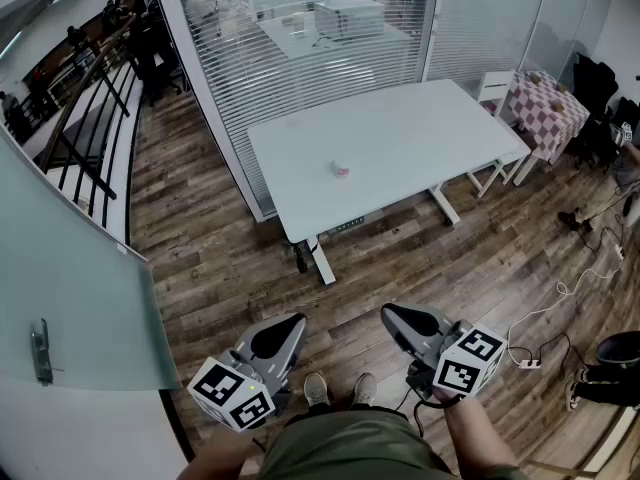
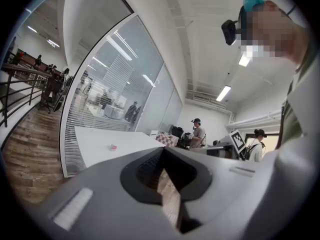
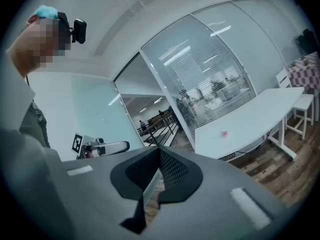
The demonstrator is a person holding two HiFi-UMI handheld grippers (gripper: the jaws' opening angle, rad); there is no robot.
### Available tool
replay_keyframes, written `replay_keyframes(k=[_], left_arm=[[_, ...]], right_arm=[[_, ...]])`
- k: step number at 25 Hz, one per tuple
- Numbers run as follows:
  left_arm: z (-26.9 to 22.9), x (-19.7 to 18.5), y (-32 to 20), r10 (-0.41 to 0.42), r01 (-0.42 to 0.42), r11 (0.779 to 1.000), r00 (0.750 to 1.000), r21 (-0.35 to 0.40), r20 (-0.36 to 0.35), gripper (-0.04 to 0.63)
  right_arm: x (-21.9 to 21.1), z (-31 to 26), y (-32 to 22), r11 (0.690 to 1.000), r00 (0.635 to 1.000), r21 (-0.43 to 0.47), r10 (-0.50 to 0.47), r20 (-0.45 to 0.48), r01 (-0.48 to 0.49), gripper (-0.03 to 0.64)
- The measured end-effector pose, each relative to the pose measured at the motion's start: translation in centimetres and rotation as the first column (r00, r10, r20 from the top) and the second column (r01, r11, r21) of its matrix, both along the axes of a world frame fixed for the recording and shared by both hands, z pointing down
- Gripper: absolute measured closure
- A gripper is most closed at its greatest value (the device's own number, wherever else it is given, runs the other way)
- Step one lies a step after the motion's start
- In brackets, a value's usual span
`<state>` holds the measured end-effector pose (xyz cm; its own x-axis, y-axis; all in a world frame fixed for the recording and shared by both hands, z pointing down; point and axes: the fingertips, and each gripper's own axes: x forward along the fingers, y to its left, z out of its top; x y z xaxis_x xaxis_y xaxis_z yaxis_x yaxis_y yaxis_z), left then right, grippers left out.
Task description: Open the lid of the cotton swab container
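- Left gripper (image 1: 287, 328) and right gripper (image 1: 398, 318) are held nearly level and side by side, jaws pressed together on nothing.
- The small, pale pinkish cotton swab container (image 1: 341, 170) sits on a smooth white table (image 1: 420, 133), well apart from both.

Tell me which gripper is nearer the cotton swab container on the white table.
Neither clearly. The left gripper is held over the floor, short of the table and left of the cotton swab container; the right gripper mirrors it on the right, about equally far.
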<state>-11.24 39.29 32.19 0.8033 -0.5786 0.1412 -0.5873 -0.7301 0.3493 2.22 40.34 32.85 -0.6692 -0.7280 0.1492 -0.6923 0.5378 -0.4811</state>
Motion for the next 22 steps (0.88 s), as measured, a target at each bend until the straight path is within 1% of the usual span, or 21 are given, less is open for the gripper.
replay_keyframes(k=[4,10,22], left_arm=[[-0.1,0.8,-0.4,-0.001,0.001,1.000,1.000,-0.001,0.004,0.588],[0.1,2.2,-0.1,-0.004,0.004,1.000,1.000,-0.003,0.010,0.588],[0.8,6.1,1.0,-0.057,0.057,0.998,0.998,-0.006,0.018,0.588]], right_arm=[[0.7,-0.2,-0.3,1.000,1.000,-0.001,-0.006,0.006,0.006,0.607],[1.7,0.2,0.0,1.000,1.000,0.000,-0.023,-0.015,0.023,0.607],[5.8,0.8,0.4,0.998,0.998,-0.007,-0.056,0.003,0.056,0.606]])
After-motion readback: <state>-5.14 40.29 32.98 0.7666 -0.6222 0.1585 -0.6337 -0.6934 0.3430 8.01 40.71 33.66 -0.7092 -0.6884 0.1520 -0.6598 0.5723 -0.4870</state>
